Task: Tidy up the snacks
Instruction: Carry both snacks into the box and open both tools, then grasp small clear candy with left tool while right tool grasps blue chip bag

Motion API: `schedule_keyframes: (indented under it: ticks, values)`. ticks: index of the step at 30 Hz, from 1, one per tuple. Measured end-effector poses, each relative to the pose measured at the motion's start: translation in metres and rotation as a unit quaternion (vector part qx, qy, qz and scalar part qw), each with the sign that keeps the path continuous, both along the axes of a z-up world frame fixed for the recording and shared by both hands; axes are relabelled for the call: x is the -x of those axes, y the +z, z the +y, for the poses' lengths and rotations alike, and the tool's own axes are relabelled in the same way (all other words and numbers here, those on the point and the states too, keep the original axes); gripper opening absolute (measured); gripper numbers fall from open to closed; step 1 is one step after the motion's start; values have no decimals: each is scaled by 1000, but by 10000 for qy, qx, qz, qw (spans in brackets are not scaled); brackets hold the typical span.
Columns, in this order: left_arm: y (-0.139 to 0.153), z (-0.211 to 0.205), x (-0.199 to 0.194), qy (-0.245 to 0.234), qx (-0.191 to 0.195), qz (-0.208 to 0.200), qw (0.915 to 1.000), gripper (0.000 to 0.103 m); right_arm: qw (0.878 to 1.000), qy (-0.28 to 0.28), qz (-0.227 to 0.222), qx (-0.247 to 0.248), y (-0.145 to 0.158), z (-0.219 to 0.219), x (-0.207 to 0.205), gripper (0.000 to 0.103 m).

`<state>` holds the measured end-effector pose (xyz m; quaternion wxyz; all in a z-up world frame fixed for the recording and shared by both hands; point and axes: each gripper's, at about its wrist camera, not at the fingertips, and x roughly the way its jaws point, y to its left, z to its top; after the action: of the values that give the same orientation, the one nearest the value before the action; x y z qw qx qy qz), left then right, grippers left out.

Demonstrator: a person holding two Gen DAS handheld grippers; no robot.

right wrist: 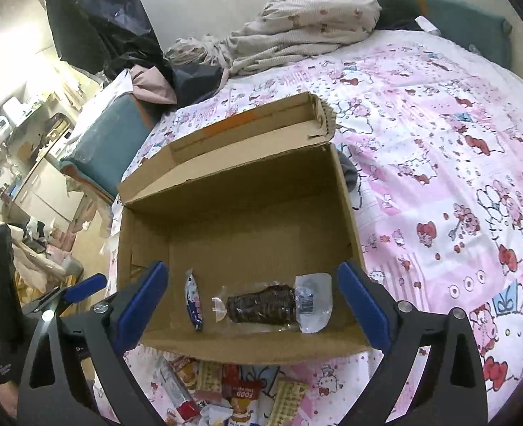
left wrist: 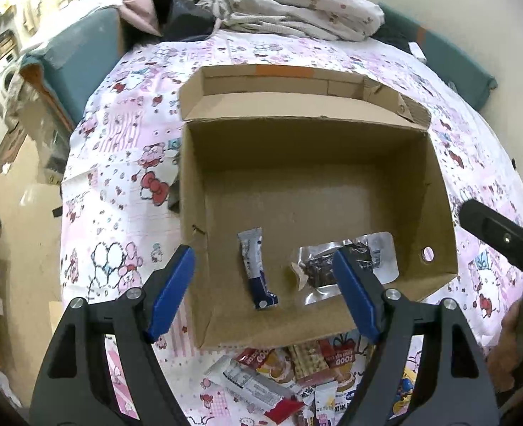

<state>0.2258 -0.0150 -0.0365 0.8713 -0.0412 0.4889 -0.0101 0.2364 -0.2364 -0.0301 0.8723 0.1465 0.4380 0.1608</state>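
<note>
Box [left wrist: 318,184]: two packets in, both by your near wall.
Pile [right wrist: 233,390]: loose snacks just short of the box, under both grippers.
Left gripper [left wrist: 261,291]: apart, empty.
Right gripper [right wrist: 254,305]: apart, empty.

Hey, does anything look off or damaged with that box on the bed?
The cardboard box has a torn, ragged corner on its back flap. Inside, the blue stick packet and the clear dark-snack pouch lie loose, at different angles.
</note>
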Motion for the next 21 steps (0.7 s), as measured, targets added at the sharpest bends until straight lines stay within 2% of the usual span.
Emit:
schedule_keyframes:
  ticks: [6, 10, 16, 21]
  values:
    - [0, 8, 13, 168, 47, 58, 9998, 84, 9999, -91, 127, -27, -3, -4, 10, 99]
    - [3, 16, 24, 283, 225, 83, 9993, 84, 9997, -133, 167, -103, -2, -7, 23, 99]
    - [9, 24, 48, 377, 136, 39, 9992, 84, 9998, 28, 212, -52, -1, -4, 47, 99]
    - [9, 35, 70, 528, 273, 141, 9981, 84, 9990, -27, 418, -181, -4, -10, 69, 99]
